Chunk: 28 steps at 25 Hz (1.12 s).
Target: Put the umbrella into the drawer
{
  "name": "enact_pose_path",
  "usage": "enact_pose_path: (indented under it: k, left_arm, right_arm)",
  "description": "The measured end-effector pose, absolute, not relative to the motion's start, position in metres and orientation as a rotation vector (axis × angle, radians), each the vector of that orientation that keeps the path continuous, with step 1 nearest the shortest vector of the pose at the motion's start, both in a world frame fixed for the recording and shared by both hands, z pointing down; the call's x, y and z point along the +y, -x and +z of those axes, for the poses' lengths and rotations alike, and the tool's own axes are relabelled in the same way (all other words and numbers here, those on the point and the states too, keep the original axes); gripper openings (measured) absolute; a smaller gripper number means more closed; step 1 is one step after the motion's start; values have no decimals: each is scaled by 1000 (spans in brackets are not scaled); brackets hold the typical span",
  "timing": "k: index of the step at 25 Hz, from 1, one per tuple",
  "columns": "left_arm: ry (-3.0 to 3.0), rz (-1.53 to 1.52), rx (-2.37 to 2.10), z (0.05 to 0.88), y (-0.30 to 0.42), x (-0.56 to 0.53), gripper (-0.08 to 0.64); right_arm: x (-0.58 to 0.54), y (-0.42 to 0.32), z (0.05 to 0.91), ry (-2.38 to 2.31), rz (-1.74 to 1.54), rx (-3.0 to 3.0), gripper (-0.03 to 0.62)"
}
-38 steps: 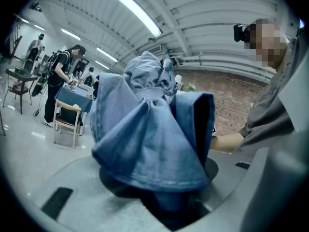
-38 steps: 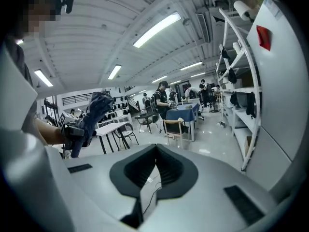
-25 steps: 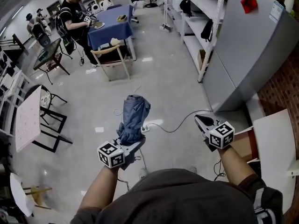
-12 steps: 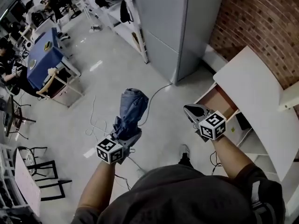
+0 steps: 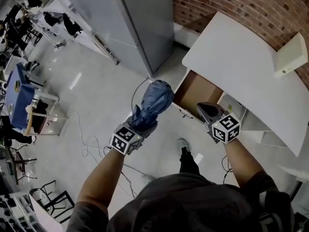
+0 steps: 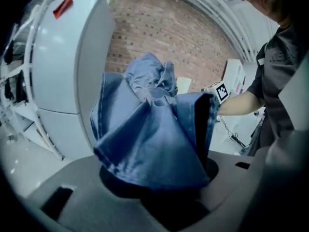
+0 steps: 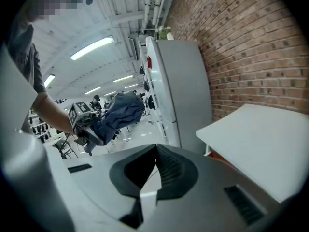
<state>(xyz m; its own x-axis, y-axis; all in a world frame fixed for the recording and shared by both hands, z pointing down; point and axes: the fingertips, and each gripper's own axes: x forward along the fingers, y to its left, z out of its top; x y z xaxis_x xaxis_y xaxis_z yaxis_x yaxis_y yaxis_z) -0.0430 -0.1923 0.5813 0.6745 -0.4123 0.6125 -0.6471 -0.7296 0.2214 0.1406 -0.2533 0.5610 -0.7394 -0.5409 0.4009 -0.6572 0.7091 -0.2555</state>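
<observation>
In the head view my left gripper (image 5: 144,125) is shut on the lower end of a folded blue umbrella (image 5: 153,102), which points up and right toward the open drawer (image 5: 194,87). The drawer has a brown inside and sticks out from under the white desk (image 5: 236,57). The umbrella's tip hangs just left of the drawer's front corner. In the left gripper view the blue umbrella cloth (image 6: 154,129) fills the space between the jaws. My right gripper (image 5: 206,110) hovers over the drawer's near edge, its jaws shut with nothing in them (image 7: 155,148).
A tall grey cabinet (image 5: 140,23) stands left of the desk against a brick wall (image 5: 241,4). A white box (image 5: 291,57) sits on the desk. Cables (image 5: 91,144) trail over the floor at left. A blue table (image 5: 14,95) is far left.
The view has swung from the open floor to the desk. Both grippers have travelled toward the open drawer, and the umbrella has stayed in the left one.
</observation>
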Motion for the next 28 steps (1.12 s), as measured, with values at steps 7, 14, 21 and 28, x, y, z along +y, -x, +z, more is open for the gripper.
enact_pose_path:
  k: [7,14,21,28]
  left_arm:
    - [-2551,986,-558,659,-60,-246,216]
    - [-2566,1290,-344,754,-137,-285,215]
    - [-2577,1566,-173,832,-173,-308,209]
    - [-2572,1689,-125,872,-201,-331,209]
  right_arm:
    - [-267,-228,605,-1088,606,-2548,-6]
    - [-252,-293,651,-1156,666,-2475,-6]
    - [-234,-335,697,-1213,766,-2402,-6]
    - [-224,-349,725,-1222,831,-2352,-6]
